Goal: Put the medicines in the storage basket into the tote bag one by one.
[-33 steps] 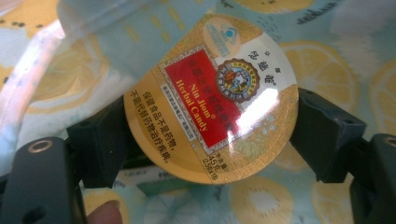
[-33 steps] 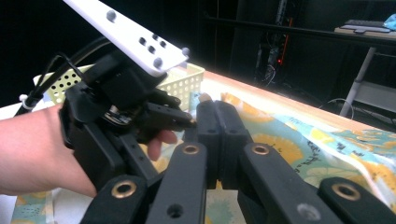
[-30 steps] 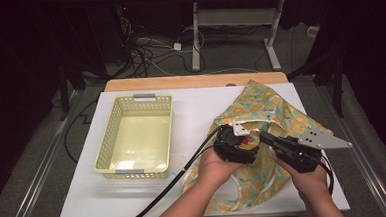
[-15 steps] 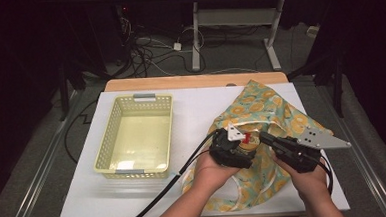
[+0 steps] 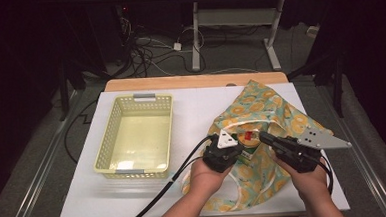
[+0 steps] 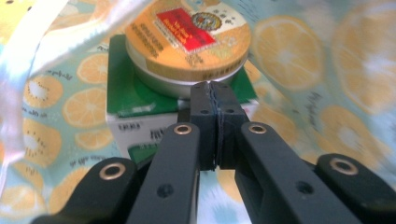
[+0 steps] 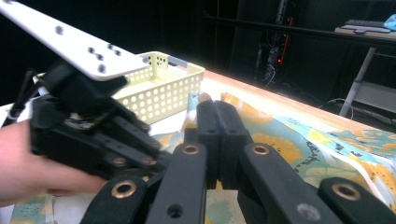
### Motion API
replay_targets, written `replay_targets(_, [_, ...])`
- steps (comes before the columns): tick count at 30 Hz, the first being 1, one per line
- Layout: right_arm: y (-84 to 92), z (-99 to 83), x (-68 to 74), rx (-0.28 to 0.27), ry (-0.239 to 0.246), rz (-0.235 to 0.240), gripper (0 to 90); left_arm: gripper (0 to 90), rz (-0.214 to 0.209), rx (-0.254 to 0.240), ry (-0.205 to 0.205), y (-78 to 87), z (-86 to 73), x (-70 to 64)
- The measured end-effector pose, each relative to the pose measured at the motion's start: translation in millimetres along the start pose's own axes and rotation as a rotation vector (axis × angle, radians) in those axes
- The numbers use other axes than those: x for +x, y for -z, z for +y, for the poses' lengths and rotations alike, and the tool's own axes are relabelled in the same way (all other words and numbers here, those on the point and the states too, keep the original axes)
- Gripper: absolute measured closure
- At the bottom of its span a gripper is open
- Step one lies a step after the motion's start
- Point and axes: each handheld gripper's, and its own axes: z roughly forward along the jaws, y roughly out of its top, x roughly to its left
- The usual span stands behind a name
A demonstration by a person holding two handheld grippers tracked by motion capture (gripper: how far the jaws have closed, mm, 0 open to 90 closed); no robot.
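Seen from above, my left gripper [image 5: 234, 147] and my right gripper [image 5: 264, 137] meet over a citrus-print cloth bag [image 5: 281, 115] at the right of the white table [image 5: 191, 113]. Between them sits a round tin [image 5: 247, 137] with an orange lid and red label, resting on a green-and-white carton [image 5: 245, 156] that lies on the bag. In the left gripper view, my left jaws have just been closing and now stand pad against pad with nothing between them, their tips at the near rim of the round tin [image 6: 189, 39], above the carton [image 6: 135, 100]. In the right gripper view, my right jaws are likewise pressed together; whether they pinch the fabric I cannot tell. A pale yellow basket [image 5: 113, 137] stands well apart at the left.
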Motion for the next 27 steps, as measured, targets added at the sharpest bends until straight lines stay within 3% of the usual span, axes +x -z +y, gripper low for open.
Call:
replay_targets(7, [1.7,0.3,-1.5,-0.002,-0.003,-0.001,90.0,87.3,0.020,-0.002,0.009,-19.6,16.0,6.0])
replay_targets(13, [1.8,-0.3,-1.5,0.000,-0.005,-0.004,90.0,87.1,0.019,-0.014,-0.010,-19.1,11.9,3.6])
replay_targets(19, [1.5,-0.6,-1.7,0.001,-0.004,-0.006,90.0,87.0,0.014,-0.019,-0.016,4.5,-12.6,2.9])
replay_targets(27, [2.1,-0.1,-1.2,0.002,-0.004,-0.008,90.0,84.0,0.026,-0.020,0.005,56.2,-56.8,8.7])
